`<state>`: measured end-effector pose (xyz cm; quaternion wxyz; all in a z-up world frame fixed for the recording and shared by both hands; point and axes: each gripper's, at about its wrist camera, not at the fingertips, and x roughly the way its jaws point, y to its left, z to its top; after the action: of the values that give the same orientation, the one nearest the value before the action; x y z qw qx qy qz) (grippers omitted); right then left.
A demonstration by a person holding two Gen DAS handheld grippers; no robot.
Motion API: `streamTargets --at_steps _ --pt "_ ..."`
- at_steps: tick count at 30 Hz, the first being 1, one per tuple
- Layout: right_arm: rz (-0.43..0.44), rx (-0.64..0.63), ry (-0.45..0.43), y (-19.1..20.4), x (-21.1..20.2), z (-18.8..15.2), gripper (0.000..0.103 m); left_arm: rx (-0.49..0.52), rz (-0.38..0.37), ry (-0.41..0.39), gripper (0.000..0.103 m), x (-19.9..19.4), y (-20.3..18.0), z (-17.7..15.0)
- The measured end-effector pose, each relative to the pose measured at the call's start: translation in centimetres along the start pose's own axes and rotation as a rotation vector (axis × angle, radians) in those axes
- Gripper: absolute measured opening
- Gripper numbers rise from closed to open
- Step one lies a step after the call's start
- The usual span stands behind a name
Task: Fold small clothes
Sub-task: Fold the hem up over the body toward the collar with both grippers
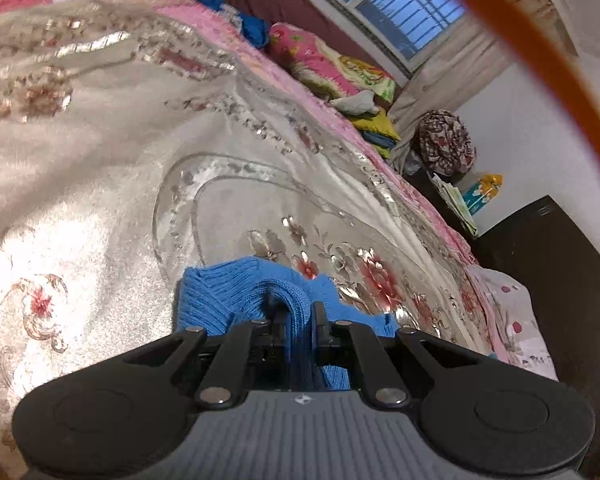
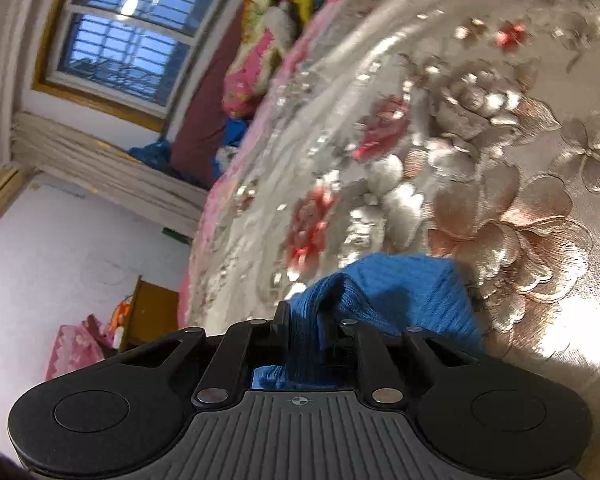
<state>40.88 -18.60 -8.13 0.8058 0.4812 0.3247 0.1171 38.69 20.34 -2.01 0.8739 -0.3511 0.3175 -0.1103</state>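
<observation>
1. A blue knit (image 1: pixel 228 292) is held by the left gripper (image 1: pixel 298 320). The jaws are clenched on a bunched fold of it.
2. The same blue knit (image 2: pixel 400 292) is held by the right gripper (image 2: pixel 308 320). Those jaws are clenched on another fold of it.
3. The knit is seen over the bed (image 1: pixel 100 168), just above the shiny flowered bedspread (image 2: pixel 520 220). Whether the knit is touching the bedspread cannot be told.
4. In the left wrist view, part of the knit is spread out to the left of the jaws, and more of it hangs down between the fingers.
5. In the right wrist view, the knit is bunched up to the right of the jaws, and a shadow is seen under it on the bedspread.
6. A pink edge (image 1: pixel 204 24) is seen along the far side of the bed.
7. Bright pillows (image 1: pixel 324 64) are piled at the far side of the bed, under the window (image 1: pixel 404 4).
8. The window (image 2: pixel 128 36) is shown with bars, and blue light is seen behind it.
9. A flowered bundle (image 1: pixel 446 142) is seen beyond the bed, near the white wall.
10. An orange strap (image 1: pixel 540 68) is seen blurred, close to the left camera.
</observation>
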Motion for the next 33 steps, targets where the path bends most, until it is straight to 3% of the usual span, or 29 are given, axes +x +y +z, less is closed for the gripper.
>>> streamTargets --at_steps 5,12,18,22,27,33 --pt "0.010 0.016 0.005 -0.4 0.2 0.1 0.019 -0.090 -0.021 0.003 0.014 0.0 1.2 0.5" --pt "0.066 0.014 -0.004 0.8 -0.5 0.8 0.039 -0.139 -0.059 -0.012 0.017 -0.4 0.9 1.1" --pt "0.061 -0.071 -0.009 2.7 -0.9 0.7 0.040 -0.179 -0.046 -0.070 0.021 -1.1 0.9 1.9" --pt "0.020 -0.122 -0.007 3.0 -1.2 0.2 0.040 -0.173 -0.017 -0.078 0.021 -1.8 1.3 1.6" --pt "-0.041 -0.201 -0.013 2.9 -3.1 -0.9 0.040 -0.094 0.023 -0.056 0.021 -3.8 1.2 -0.5" --pt "-0.216 -0.479 -0.015 3.9 -5.1 -3.8 0.040 -0.006 0.070 -0.027 0.023 -6.3 1.1 -4.2"
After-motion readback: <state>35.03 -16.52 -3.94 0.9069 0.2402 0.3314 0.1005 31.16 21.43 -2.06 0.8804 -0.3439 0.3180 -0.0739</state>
